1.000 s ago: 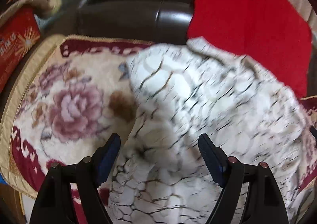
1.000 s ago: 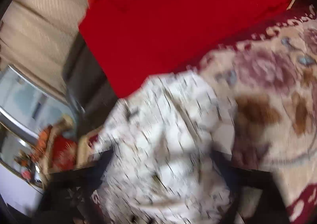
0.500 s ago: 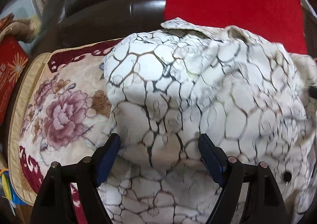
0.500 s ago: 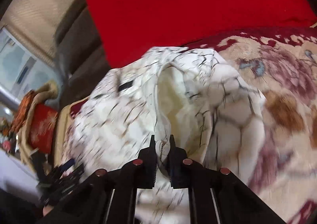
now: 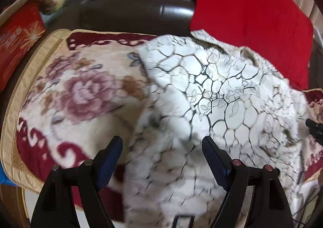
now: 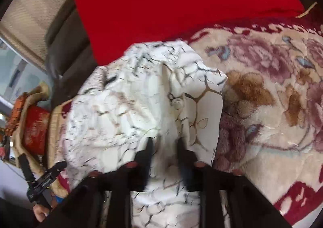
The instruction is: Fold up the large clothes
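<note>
A white garment with a dark crackle pattern lies bunched on a floral plush blanket over a sofa seat. My left gripper is open, its blue-padded fingers apart just above the garment's near part, holding nothing. In the right wrist view the same garment lies heaped, with a folded edge standing up. My right gripper has its fingers a little apart with white cloth between them; motion blur hides whether they pinch it. The left gripper's handle shows at the lower left there.
A red cloth drapes over the dark leather sofa back; it also shows in the right wrist view. A red patterned cushion sits at the left end. The blanket's gold-trimmed front edge hangs over the seat front.
The garment, lifted in a dome half a second ago, has dropped lower and spread on the blanket. My right fingers, then pinched on its edge, now stand slightly apart.
</note>
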`<state>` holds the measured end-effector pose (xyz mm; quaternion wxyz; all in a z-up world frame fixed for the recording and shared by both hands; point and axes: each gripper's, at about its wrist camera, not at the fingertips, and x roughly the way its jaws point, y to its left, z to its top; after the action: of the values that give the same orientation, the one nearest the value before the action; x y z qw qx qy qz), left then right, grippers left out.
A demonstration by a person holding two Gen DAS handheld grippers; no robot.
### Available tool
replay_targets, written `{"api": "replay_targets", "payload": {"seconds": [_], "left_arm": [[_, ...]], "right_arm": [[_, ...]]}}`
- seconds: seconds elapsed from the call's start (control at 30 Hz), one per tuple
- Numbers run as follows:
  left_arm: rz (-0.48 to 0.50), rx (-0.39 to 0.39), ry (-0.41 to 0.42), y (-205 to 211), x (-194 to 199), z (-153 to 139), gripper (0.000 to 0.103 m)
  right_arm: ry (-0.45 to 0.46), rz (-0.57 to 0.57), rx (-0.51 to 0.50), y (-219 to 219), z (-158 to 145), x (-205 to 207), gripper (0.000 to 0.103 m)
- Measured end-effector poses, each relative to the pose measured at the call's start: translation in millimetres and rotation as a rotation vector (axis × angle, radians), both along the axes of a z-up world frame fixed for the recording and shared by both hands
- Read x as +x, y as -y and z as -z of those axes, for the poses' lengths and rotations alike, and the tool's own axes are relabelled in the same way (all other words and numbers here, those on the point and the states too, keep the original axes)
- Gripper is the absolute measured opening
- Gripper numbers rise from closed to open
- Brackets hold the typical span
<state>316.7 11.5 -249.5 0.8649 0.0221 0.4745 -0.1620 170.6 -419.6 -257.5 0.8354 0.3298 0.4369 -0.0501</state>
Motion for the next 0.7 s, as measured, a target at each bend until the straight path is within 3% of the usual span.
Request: {"api": "replay_targets", "payload": {"seconds": [0.03,0.07,0.1,0.17,0.23,0.37,0.4,0.47,0.53,0.6,0.7], "left_arm": [[-0.004,-0.017,-0.001,-10.1,-5.7,-4.1,0.082],[-0.004,-0.036,-0.003,-20.9,-12.1,-8.2,0.082],[-0.001,-0.052,-0.005,-31.4,-19.8,-10.4,0.082],[0.003,-0.060,-0.006,-50.8,-36.3,-13.4,0.083],[0.008,-0.058,-0.012,-63.2,-52.3,-12.2,0.083],[0.049,-0.058,-0.059,-70.4,-80.9,-0.2,0.083],[0.053,-0.040,-0.050,-69.1,-88.0,1.4,0.083],[0.059,-0.045,-0.039,-66.3,-96.1,4.3,0.083],[0.052,-0.090,-0.087,-61.9,-93.4,11.2,0.083],[0.106,-0.145,-0.141,-48.2,-92.4,17.9,0.083],[0.202,-0.168,-0.212,-19.9,-98.2,31.2,0.083]], "right_arm": [[0.022,0.005,0.004,-1.9,-6.2,-10.1,0.079],[0.070,0.022,-0.003,-1.3,-14.7,-22.7,0.089],[0.110,0.035,-0.019,-4.2,-22.1,-29.4,0.092],[0.159,0.028,-0.065,-5.7,-28.6,-40.1,0.092],[0.130,0.022,-0.088,-5.9,-21.4,-42.4,0.091],[0.015,-0.010,-0.022,-7.5,7.5,-42.3,0.081],[0.041,-0.036,0.021,-14.5,5.3,-45.8,0.081],[0.095,-0.100,0.015,-33.7,-9.3,-49.8,0.081],[0.114,-0.167,-0.019,-52.5,-21.6,-48.4,0.081],[0.120,-0.218,-0.033,-69.2,-29.5,-50.4,0.081],[0.083,-0.272,0.045,-77.8,-19.9,-54.0,0.081]]}}
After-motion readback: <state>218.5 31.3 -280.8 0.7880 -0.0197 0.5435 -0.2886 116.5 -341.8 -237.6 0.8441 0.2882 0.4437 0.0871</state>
